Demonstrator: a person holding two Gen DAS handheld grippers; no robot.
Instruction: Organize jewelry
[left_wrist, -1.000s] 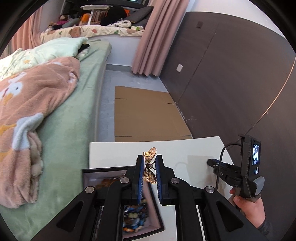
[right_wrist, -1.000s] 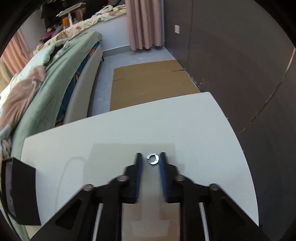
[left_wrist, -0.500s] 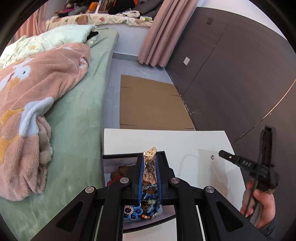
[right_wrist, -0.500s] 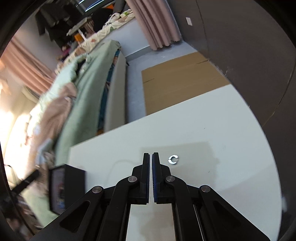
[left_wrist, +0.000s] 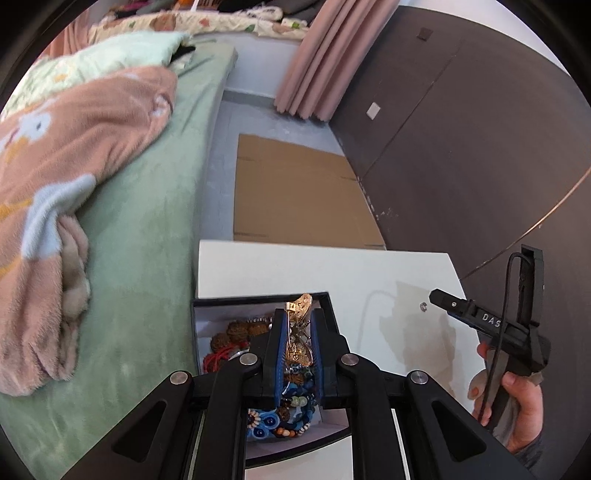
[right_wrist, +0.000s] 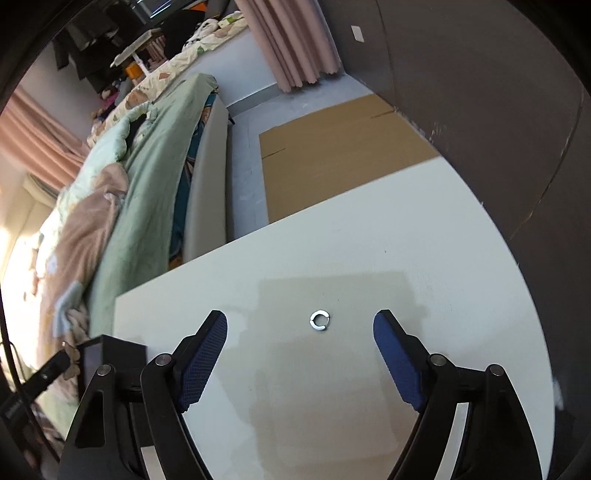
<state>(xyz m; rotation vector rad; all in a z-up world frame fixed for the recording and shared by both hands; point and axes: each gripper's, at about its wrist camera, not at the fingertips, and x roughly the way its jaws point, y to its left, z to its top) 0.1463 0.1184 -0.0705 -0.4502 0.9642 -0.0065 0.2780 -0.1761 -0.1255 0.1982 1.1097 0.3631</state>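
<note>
Bedroom setting: green bed (left_wrist: 147, 206) at 9 o'clock, flattened cardboard (left_wrist: 295, 192) on the floor at 12, dark wall panels at 3. White counter (left_wrist: 369, 273) carries the work.

Left claw (left_wrist: 298, 334) is clamped on a gold butterfly-shaped ornament (left_wrist: 300, 332), probably a brooch or hair clip, hard to tell with the pads covering half of it. It hangs directly over the open black jewelry box (left_wrist: 330, 310), which sits at the counter's 9 o'clock edge and already holds brown beads, a red string piece and blue beaded bracelets (left_wrist: 291, 410). Held centred above the box so that letting go should drop it inside, not on the rim.

Right claw (right_wrist: 300, 336) is spread wide, pads empty, hovering low over the counter. Small silver open ring (right_wrist: 320, 319), a C-shaped hoop, lies flat on the counter at 12 o'clock from the claw, roughly between the two pad tips and apart from both. Wide spread makes sense: the hoop is tiny and flat, so the pads need to straddle it before closing. Slip risk looks high on the smooth top.

Judged step: ornament drop-off pending, ring pickup lined up next.
</note>
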